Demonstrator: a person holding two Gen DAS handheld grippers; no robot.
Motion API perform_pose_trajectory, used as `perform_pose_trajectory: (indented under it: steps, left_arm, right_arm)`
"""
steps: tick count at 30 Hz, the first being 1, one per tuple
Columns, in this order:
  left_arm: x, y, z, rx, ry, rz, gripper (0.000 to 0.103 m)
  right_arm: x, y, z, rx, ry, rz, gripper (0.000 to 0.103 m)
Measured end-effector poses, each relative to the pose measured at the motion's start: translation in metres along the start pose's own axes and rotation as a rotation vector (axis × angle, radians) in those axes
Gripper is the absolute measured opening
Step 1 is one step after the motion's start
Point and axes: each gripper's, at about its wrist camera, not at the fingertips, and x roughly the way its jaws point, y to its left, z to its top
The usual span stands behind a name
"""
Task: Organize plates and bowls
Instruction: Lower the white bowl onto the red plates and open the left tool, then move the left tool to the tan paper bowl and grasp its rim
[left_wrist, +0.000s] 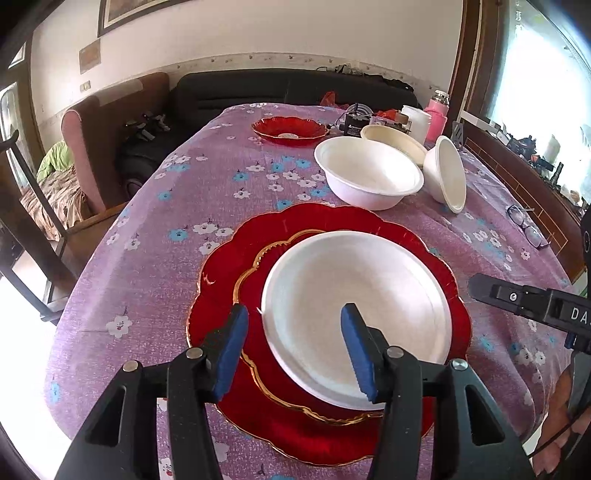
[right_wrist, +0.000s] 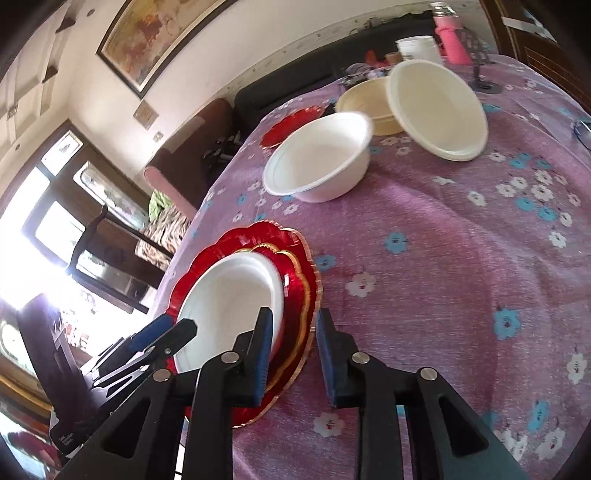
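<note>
My left gripper (left_wrist: 295, 347) has its jaws apart, and it grips nothing; one blue pad (left_wrist: 231, 350) is over the red plate, the other is over the white bowl (left_wrist: 354, 314), and neither pad presses on the rim. My right gripper (right_wrist: 291, 354) is open a little too; its jaws sit on either side of the edge of the plates, but the pads do not squeeze it. The white bowl sits in the middle of a small red plate with a gold rim (left_wrist: 255, 284); that plate lies on a big red plate (left_wrist: 221, 258) with a wavy edge; the stack is on the near part of the table, on a purple cloth with flowers (left_wrist: 147, 258). Farther back a second white bowl (left_wrist: 369, 173) stands upright; just beside it a third bowl (left_wrist: 445, 173) lies tipped on its side; a cream bowl (left_wrist: 393, 142) is behind them. Another red plate (left_wrist: 290, 129) lies near the far end; a pink bottle (left_wrist: 437, 110) stands at the far corner; a pair of glasses (left_wrist: 526, 225) lies near the right edge.
</note>
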Motion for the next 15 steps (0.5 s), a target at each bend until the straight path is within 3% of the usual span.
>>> perform_pose_trajectory:
  steps: [9, 15]
  left_arm:
    - [-0.007, -0.018, 0.004, 0.040, 0.002, -0.005, 0.053]
    - [-0.014, -0.026, 0.010, 0.057, 0.001, -0.010, 0.054]
  right_arm:
    - [-0.018, -0.030, -0.004, 0.066, -0.018, -0.002, 0.028]
    - [-0.028, -0.042, -0.003, 0.090, -0.036, 0.002, 0.034]
